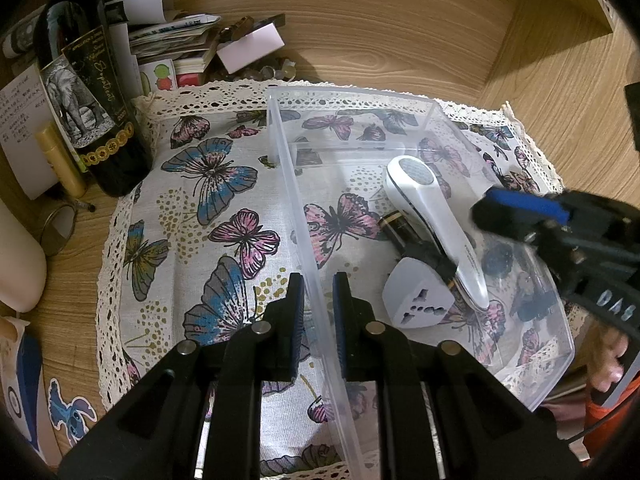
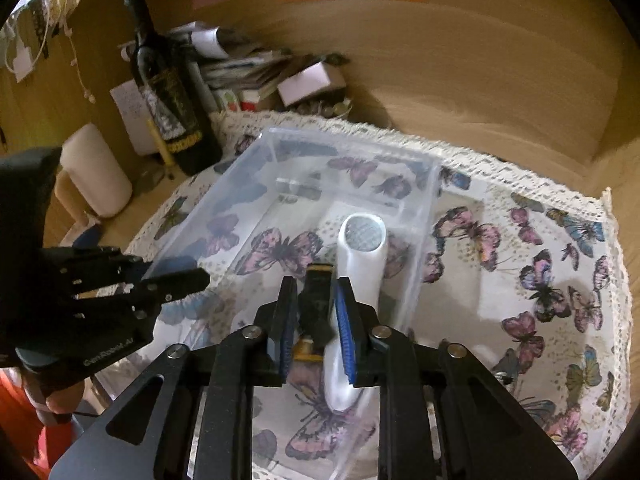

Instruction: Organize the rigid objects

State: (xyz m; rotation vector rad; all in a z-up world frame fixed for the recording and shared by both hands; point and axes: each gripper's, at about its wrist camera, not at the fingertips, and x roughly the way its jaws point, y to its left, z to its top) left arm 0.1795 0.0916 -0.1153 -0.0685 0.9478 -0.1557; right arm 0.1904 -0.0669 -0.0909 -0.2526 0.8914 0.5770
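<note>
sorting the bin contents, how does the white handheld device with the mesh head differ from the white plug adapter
The white handheld device with the round mesh head is long and slim; the white plug adapter is short and blocky. The device shows a mesh face; the adapter shows socket holes. The device leans across a dark object; the adapter sits beside it. Both lie inside the clear plastic bin.

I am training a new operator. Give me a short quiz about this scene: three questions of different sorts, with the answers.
1. True or false: the bottle stands outside the bin.
2. What does the left gripper straddle? A) the bin's wall B) the bottle C) the cloth's edge
3. Fill in: the white adapter lies ___ the bin.

Key: 1 true; 2 A; 3 inside.
</note>
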